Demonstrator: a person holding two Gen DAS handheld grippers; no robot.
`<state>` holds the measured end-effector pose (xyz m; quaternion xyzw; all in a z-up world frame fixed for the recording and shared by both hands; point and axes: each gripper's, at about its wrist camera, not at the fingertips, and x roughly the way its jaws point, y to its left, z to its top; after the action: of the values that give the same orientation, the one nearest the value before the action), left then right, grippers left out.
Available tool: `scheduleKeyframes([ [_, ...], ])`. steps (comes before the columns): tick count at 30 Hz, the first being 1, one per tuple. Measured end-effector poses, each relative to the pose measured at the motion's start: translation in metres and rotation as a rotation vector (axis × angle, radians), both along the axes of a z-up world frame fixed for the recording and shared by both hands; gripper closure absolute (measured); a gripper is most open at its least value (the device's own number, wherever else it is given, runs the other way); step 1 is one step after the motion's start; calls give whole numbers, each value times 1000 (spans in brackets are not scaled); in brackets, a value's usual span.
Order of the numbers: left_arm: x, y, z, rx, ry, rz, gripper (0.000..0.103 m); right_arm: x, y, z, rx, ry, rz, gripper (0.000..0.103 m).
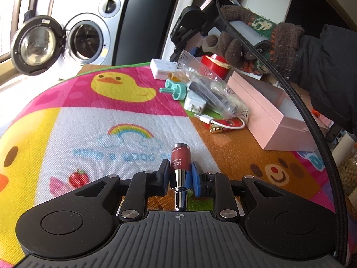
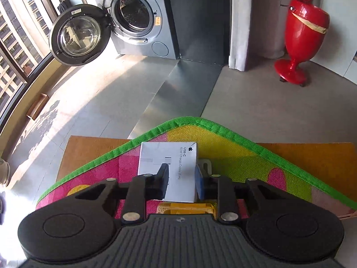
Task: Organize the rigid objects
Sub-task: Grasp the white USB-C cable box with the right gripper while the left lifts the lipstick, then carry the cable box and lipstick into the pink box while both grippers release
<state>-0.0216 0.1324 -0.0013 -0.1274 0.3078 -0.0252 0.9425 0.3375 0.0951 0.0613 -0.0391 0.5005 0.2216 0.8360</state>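
Left side first. My left gripper is clamped on the lip serum tube, pads pressing the red barrel near its lower end, the chrome cap pointing back toward my palm. The tube hangs above the play mat, not resting on it. I judge it light, stiff and glossy, so it could twist or slide in the pads if I swing it; the red barrel looks a safer hold than the tapered chrome cap.

Further right on the mat lies the unsorted clutter: a teal plastic part, a clear plastic bag with dark pieces inside, a coiled white cable, and the open pink box just beside them. The box is probably where things go.

Right side. My right gripper has narrow jaws set about one end of the white cable box, which sits near the mat's green-edged corner. The blue pad is at its right edge; the black pad overlaps its top face, so I cannot tell whether I truly pinch it. Thin cardboard, light, easily dented, so I would grip across the short edges, gently.
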Motion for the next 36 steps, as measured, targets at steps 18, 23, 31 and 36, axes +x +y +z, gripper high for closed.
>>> scheduleKeyframes([
  [18,-1,6,-2,-42,-10,8,78,4,20,-6,-103,-134,64,17],
  [23,-2,8,-2,-51,-11,10,78,10,28,-22,-102,-114,49,14],
  [31,-3,9,-2,-53,-12,10,78,0,68,-39,-190,-50,78,27],
  [36,-3,9,-3,-53,-12,10,78,-48,58,13,-111,-204,208,34],
])
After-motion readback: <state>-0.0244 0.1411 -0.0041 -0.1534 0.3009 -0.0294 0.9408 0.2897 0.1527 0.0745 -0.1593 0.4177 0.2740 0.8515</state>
